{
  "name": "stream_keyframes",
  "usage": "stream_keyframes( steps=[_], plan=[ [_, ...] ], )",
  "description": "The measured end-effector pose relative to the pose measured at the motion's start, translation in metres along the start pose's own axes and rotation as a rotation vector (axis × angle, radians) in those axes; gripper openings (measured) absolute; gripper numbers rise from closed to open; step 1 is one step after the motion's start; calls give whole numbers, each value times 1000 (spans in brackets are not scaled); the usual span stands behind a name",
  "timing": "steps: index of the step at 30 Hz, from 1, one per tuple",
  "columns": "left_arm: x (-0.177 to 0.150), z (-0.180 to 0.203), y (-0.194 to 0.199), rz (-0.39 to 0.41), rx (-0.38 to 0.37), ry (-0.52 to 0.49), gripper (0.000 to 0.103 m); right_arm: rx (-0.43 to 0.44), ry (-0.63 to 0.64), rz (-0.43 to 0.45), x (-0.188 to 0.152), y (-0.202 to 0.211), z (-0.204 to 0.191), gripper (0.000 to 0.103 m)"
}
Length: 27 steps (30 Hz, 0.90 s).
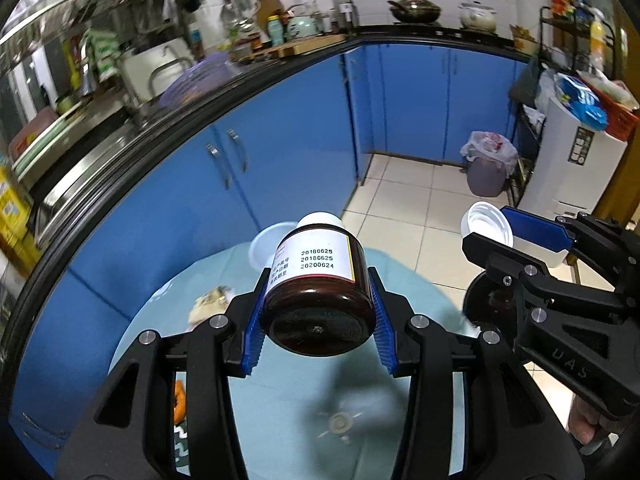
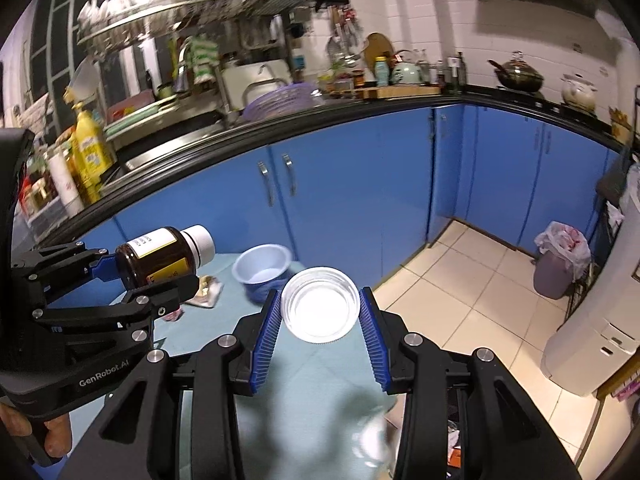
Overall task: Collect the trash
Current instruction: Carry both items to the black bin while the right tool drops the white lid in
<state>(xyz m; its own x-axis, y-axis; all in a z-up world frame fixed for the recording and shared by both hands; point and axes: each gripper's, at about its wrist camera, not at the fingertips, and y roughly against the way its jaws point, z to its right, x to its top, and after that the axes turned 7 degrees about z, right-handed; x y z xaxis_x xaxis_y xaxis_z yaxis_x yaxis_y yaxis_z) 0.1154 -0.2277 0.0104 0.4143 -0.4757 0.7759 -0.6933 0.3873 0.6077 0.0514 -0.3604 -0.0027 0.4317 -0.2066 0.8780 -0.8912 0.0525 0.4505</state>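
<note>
- Jaws of the left gripper (image 1: 318, 312) clamp a brown bottle (image 1: 320, 280) across its body, cap pointing away, long axis along the fingers.
- Jaws of the right gripper (image 2: 320, 316) pinch a white lid (image 2: 320, 304) by its rim.
- Below both lies the surface (image 2: 312, 380), with a blue cup (image 2: 262, 268) left on it.
- Lined trash bin (image 2: 562, 258) stands well apart on the floor, ahead and rightward; the right gripper looks nearer it.

The brown bottle (image 1: 320, 304) looks like glossy dark glass or plastic, with a matt white paper label (image 1: 316, 258) and a smooth white plastic cap (image 1: 320, 220). The lid (image 2: 320, 304) is smooth white plastic, ribbed round its rim, and each hand-held gripper (image 2: 320, 320) is matt black plastic with ridged blue pads (image 2: 266, 338) and shiny metal bolts. The cabinet doors (image 1: 304, 120) are glossy blue with metal handles, and the floor (image 1: 408, 208) is smooth pale tile.
</note>
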Motion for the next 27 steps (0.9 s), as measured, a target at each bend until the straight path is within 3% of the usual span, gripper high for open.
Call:
stream_keyframes(
  steps=[16,27],
  plan=[
    [51,105,-17,27,-97,-125,46,-146,-128,39,4,33,116,39],
    [73,153,-28,35,-148,-173,46,-197,-170,54,5,46,162,39]
  ],
)
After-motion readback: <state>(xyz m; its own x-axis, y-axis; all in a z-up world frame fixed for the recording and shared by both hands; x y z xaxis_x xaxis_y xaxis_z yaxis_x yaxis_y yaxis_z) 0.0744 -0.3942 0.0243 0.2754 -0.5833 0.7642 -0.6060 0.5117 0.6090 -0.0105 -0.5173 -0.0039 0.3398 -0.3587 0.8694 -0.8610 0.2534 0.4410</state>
